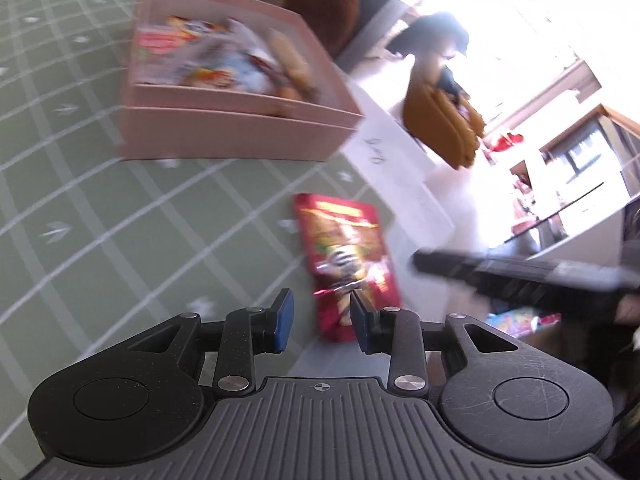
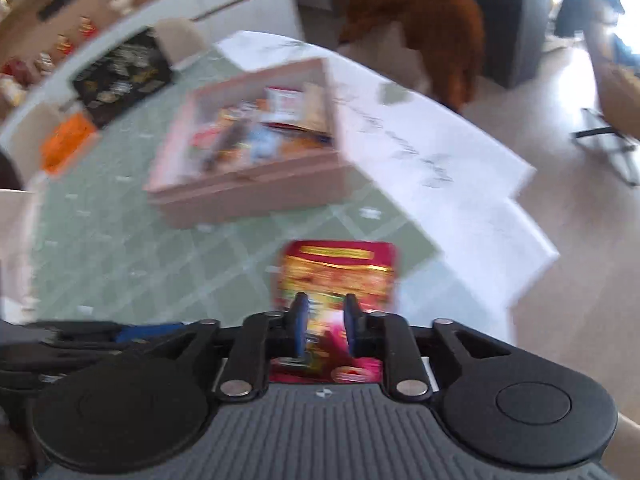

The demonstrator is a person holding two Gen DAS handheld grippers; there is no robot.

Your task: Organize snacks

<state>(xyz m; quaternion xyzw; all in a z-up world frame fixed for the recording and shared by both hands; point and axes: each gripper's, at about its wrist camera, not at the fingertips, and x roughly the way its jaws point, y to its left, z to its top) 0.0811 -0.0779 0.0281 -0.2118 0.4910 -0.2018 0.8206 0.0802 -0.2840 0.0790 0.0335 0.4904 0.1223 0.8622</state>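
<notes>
Right gripper point(image 2: 324, 320) was clamped on the red snack bag's point(image 2: 336, 276) near end, so it hung lifted with the pink box point(image 2: 248, 192) at 11 o'clock, probably its destination, while the left gripper point(image 1: 320, 320) was apart and empty.

- The table point(image 2: 120, 248) has a green cloth with a white grid.
- A pink box point(image 2: 248, 196) full of snacks stands near its far edge.
- White papers point(image 2: 440, 148) lie along the right edge.
- A black tray point(image 2: 120, 76) and an orange packet point(image 2: 66, 142) lie at the far left corner.

Right gripper point(image 2: 323, 322) clamped — left gripper point(image 1: 322, 320) empty
</notes>
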